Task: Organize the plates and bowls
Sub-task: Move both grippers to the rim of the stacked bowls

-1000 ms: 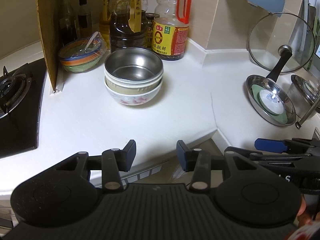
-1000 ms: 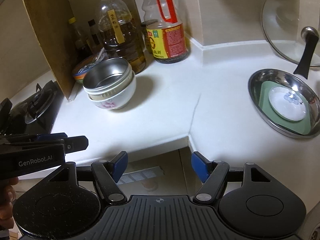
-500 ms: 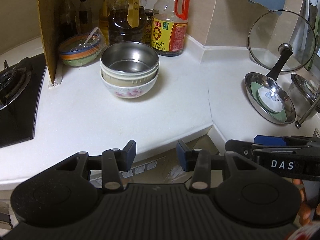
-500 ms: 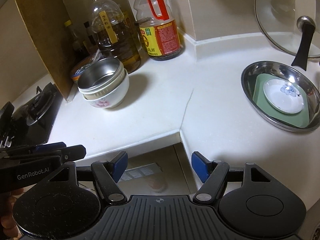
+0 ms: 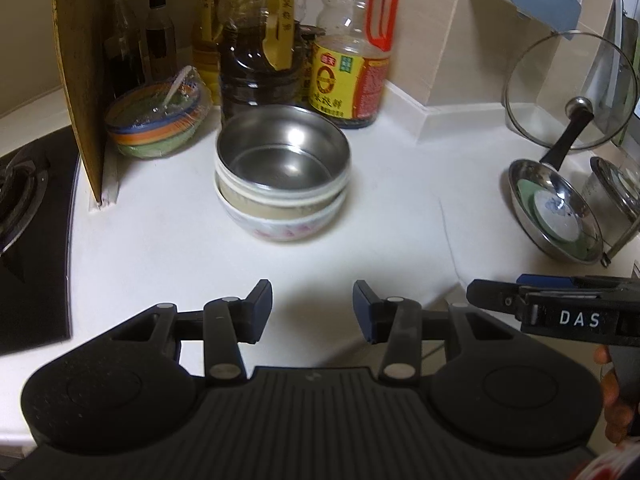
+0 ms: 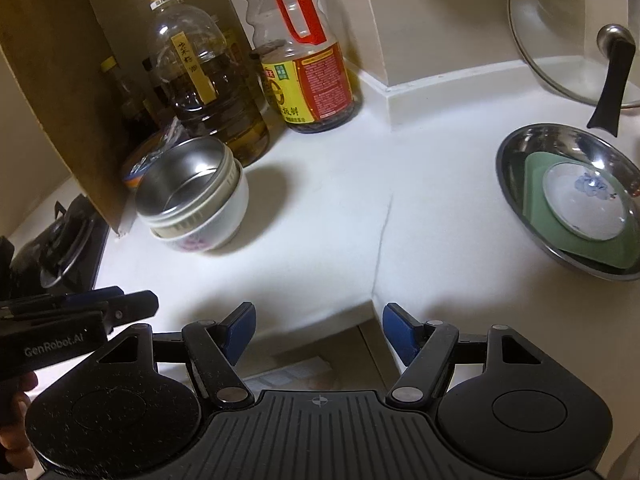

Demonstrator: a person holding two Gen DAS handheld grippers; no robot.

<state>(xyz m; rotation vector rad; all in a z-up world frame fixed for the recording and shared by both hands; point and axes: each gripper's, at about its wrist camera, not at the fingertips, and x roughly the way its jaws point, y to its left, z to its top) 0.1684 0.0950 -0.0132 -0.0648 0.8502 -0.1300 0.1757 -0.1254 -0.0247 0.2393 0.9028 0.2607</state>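
Note:
A steel bowl (image 5: 282, 156) sits nested in a cream bowl, and both rest in a white flowered bowl (image 5: 280, 226) on the white counter; the same stack (image 6: 192, 196) shows at the left of the right wrist view. A steel plate (image 6: 568, 200) at the right holds a green square plate (image 6: 540, 212) and a small white blue-flowered dish (image 6: 584, 200); it is also in the left wrist view (image 5: 554, 208). My left gripper (image 5: 312, 308) hangs open and empty in front of the bowl stack. My right gripper (image 6: 318, 332) is open and empty over the counter's front edge.
Oil and sauce bottles (image 5: 352, 60) line the back wall. A wrapped stack of coloured bowls (image 5: 156, 120) stands beside a cardboard panel (image 5: 80, 60). A gas hob (image 5: 24, 200) lies at the left. A glass lid (image 5: 568, 92) leans at the back right.
Both grippers have moved forward over the counter, so the bowl stack and the steel plate look nearer. Neither gripper's opening has changed.

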